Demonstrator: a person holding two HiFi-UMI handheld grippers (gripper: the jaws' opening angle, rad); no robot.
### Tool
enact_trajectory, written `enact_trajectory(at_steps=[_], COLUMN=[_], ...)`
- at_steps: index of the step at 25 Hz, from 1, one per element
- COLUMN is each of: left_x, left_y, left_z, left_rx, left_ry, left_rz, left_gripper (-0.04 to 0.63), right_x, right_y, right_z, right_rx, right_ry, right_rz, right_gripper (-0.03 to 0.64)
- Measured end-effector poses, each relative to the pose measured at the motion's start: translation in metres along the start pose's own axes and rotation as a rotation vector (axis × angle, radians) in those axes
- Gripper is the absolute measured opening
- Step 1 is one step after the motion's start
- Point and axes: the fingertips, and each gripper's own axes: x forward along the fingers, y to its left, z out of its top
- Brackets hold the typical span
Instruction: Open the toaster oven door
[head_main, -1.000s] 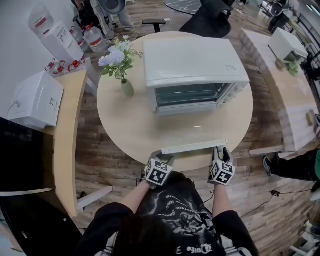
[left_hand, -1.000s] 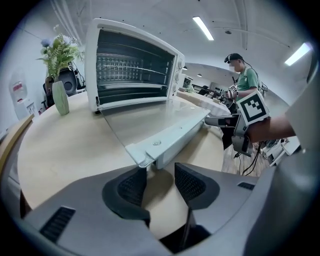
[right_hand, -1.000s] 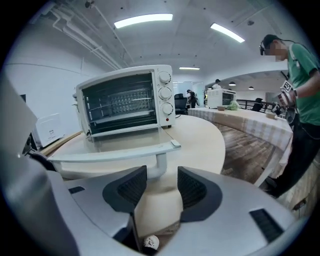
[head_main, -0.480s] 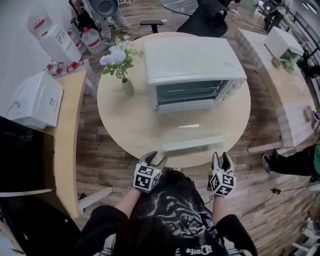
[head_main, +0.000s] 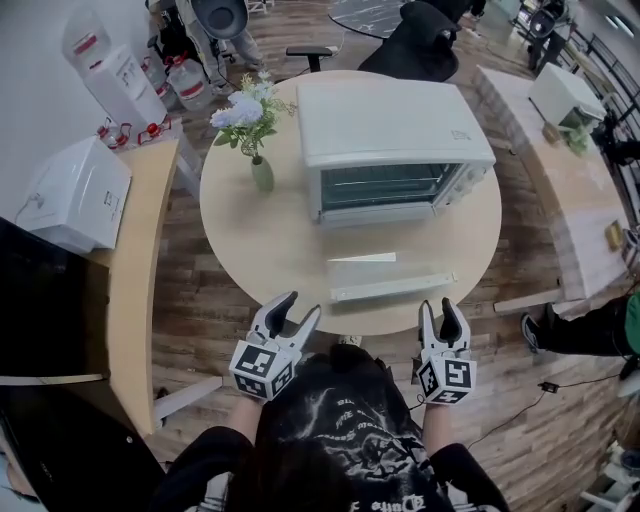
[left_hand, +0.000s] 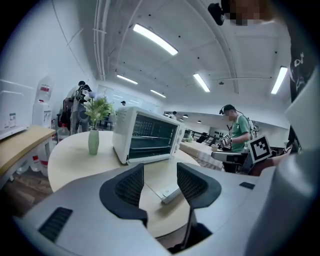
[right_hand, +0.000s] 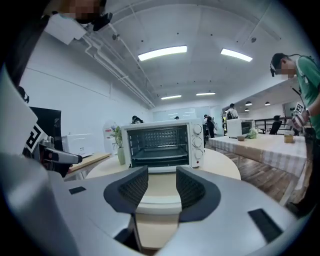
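The white toaster oven (head_main: 395, 130) stands on the round wooden table (head_main: 250, 250), and its glass door (head_main: 385, 272) lies folded down flat in front of it, with the handle bar (head_main: 392, 288) near the table's front edge. My left gripper (head_main: 302, 306) hangs off that edge, left of the handle. Its jaws are opening with nothing between them. My right gripper (head_main: 437, 306) is just beyond the handle's right end, and its jaws are closing on nothing. The left gripper view shows the oven (left_hand: 147, 135) and handle end (left_hand: 170, 194) past the left gripper (left_hand: 160, 182). The right gripper (right_hand: 157, 187) faces the oven's open cavity (right_hand: 162, 142).
A green vase of flowers (head_main: 258, 170) stands left of the oven. A side bench with a white box (head_main: 75, 195) runs along the left, water bottles (head_main: 120, 75) behind it. A black chair (head_main: 415, 45) sits beyond the table, a long table (head_main: 570, 170) at right, a person's leg (head_main: 590, 330) nearby.
Both grippers have drawn back from the door handle, off the table edge toward the person. The left one has also shifted left. The door still lies open.
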Motion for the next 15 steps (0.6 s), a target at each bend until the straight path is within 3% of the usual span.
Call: enact_trajectory(at_steps=[5, 8, 11, 15], left_x=[-0.016, -0.016, -0.016, -0.012], left_y=[0.007, 0.003, 0.002, -0.002], left_z=[0.019, 0.026, 0.033, 0.048], left_rx=[0.024, 0.065, 0.122, 0.12], left_ry=[-0.031, -0.025, -0.003, -0.046], left_rz=[0.024, -0.026, -0.067, -0.092], left_gripper=[0.225, 0.225, 0.225, 0.176], right_x=[-0.005, -0.004, -0.002, -0.001], right_y=[0.016, 0.025, 0.035, 0.039], right_z=[0.042, 0.06, 0.068, 0.064], right_rx=[-0.097, -0.117, -0.15, -0.168], right_ry=[-0.077, -0.113, -0.108, -0.069], right_rz=[0.039, 0.061, 0.083, 0.078], right_gripper=[0.178, 0.172, 0.164, 0.102])
